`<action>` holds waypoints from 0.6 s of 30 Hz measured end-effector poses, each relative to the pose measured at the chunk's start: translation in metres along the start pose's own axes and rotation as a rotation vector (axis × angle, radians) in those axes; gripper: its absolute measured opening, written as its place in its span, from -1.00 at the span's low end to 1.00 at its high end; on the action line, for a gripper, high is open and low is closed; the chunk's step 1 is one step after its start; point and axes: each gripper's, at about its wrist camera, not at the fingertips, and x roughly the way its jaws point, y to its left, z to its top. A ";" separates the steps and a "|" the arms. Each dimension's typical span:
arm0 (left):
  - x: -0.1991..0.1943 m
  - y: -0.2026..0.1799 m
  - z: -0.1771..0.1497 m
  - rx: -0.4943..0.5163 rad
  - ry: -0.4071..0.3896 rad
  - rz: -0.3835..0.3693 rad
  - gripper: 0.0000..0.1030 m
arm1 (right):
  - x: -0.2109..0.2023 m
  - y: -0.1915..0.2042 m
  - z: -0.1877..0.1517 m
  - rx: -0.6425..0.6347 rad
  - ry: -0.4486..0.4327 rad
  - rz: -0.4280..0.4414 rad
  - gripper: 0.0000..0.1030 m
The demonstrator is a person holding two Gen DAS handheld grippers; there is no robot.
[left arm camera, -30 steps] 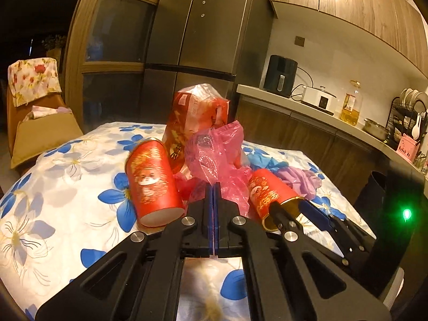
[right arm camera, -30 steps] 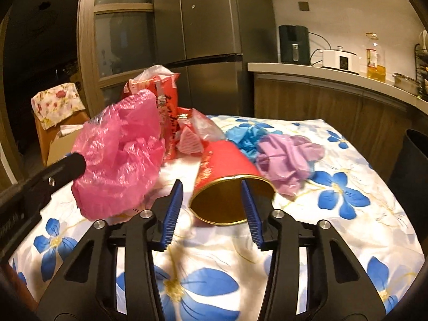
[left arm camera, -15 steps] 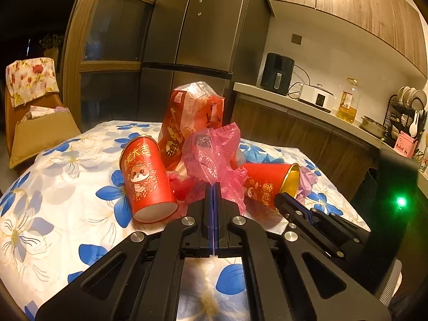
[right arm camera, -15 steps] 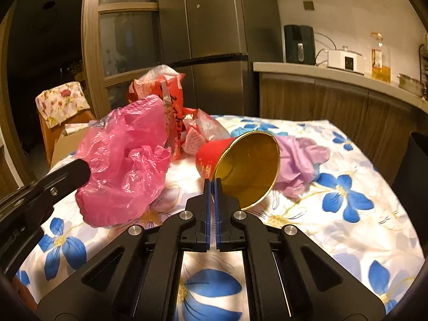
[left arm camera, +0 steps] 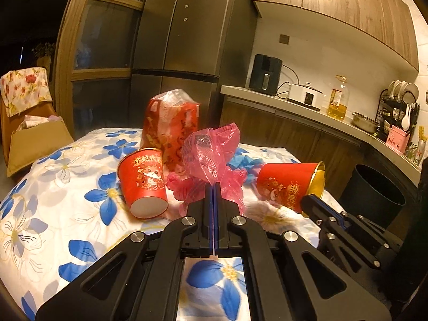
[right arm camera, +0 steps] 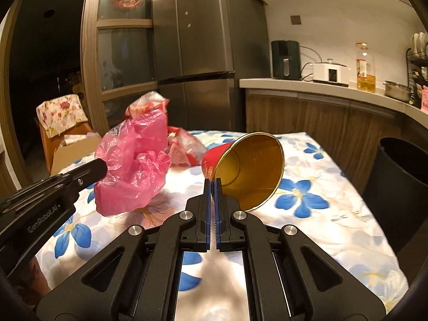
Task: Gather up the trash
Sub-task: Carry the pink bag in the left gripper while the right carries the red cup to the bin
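Observation:
My left gripper [left arm camera: 213, 187] is shut on a crumpled pink plastic bag [left arm camera: 211, 157], held above the table; the bag also shows in the right wrist view [right arm camera: 136, 163]. My right gripper [right arm camera: 213, 184] is shut on the rim of a red paper cup with a gold inside [right arm camera: 251, 168], lifted off the cloth; it shows in the left wrist view [left arm camera: 289, 182] too. A second red cup [left arm camera: 143, 184] lies on its side on the table. A red snack bag [left arm camera: 171, 125] stands behind it. Blue crumpled plastic [left arm camera: 240, 161] lies behind the pink bag.
The table has a white cloth with blue flowers [right arm camera: 321, 214]. A black bin [right arm camera: 401, 184] stands to its right, also in the left wrist view [left arm camera: 374, 195]. A kitchen counter [right arm camera: 321, 88] and fridge [right arm camera: 198, 53] lie beyond. A cardboard box [left arm camera: 34, 139] sits far left.
My right gripper closed on the cup's rim and lifted it off the table. My left gripper has risen with the pink bag. Both have pulled back a little.

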 end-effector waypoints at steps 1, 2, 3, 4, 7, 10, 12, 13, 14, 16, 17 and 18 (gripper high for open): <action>-0.001 -0.004 0.000 0.005 -0.002 -0.003 -1.00 | -0.005 -0.004 0.001 0.005 -0.008 -0.005 -0.95; -0.003 -0.008 0.001 0.012 -0.005 -0.007 -1.00 | -0.010 -0.008 0.001 0.009 -0.015 -0.011 -0.95; -0.003 -0.012 0.001 0.017 -0.006 -0.010 -1.00 | -0.015 -0.013 0.002 0.014 -0.025 -0.019 -0.95; -0.004 -0.015 0.001 0.021 -0.007 -0.013 -1.00 | -0.020 -0.017 0.003 0.017 -0.033 -0.026 -0.95; -0.006 -0.030 0.001 0.040 -0.009 -0.027 -1.00 | -0.030 -0.027 0.004 0.027 -0.049 -0.045 -0.95; -0.006 -0.045 0.002 0.059 -0.016 -0.042 -1.00 | -0.041 -0.039 0.005 0.040 -0.065 -0.066 -0.95; -0.006 -0.053 0.003 0.067 -0.017 -0.056 -1.00 | -0.047 -0.047 0.006 0.047 -0.077 -0.079 -0.95; -0.005 -0.059 0.004 0.071 -0.016 -0.067 -1.00 | -0.051 -0.052 0.006 0.051 -0.082 -0.088 -0.95; -0.004 -0.063 0.004 0.074 -0.015 -0.072 -1.00 | -0.054 -0.058 0.006 0.054 -0.086 -0.096 -0.95; -0.002 -0.072 0.005 0.084 -0.016 -0.078 -1.00 | -0.058 -0.066 0.006 0.059 -0.092 -0.112 -0.96; -0.001 -0.077 0.005 0.090 -0.015 -0.084 -1.00 | -0.060 -0.071 0.006 0.062 -0.094 -0.120 -0.96; 0.000 -0.082 0.005 0.095 -0.015 -0.090 -1.00 | -0.063 -0.075 0.006 0.066 -0.097 -0.127 -0.96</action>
